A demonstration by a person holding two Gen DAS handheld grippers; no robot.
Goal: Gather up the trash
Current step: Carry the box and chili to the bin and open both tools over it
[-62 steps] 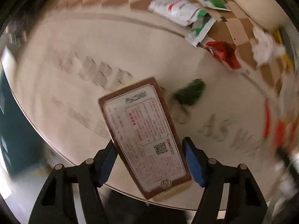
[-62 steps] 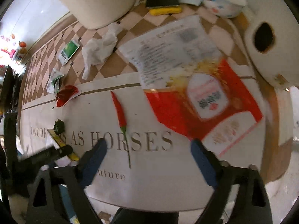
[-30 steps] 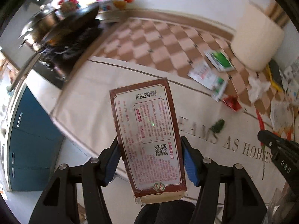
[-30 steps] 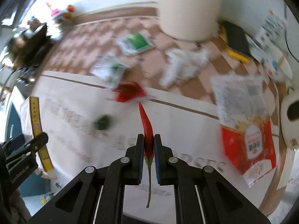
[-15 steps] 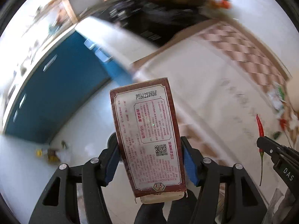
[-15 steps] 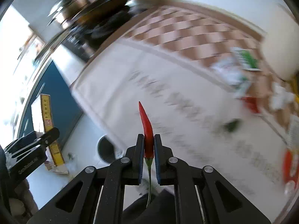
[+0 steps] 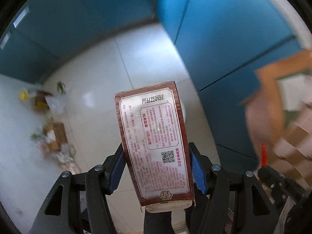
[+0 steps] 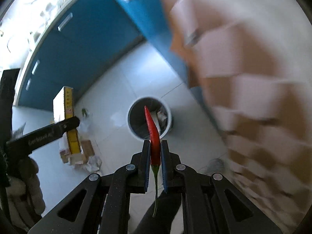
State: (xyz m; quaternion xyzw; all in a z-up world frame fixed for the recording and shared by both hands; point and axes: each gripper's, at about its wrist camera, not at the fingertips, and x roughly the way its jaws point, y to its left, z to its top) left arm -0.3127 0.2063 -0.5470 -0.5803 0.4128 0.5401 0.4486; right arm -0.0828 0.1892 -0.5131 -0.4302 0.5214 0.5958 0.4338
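Your left gripper (image 7: 157, 167) clamps the box (image 7: 154, 142); your right gripper (image 8: 155, 152) pinches the chili (image 8: 153, 134), tip toward twelve o'clock over the bin (image 8: 169, 117).

White tile floor (image 8: 124, 74) w/ bin (image 8: 169, 115), scattered litter (image 7: 52, 136).

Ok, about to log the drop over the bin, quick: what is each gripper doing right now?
Left gripper: closed on the printed carton.
Right gripper: closed on the red chili pepper, above the bin.
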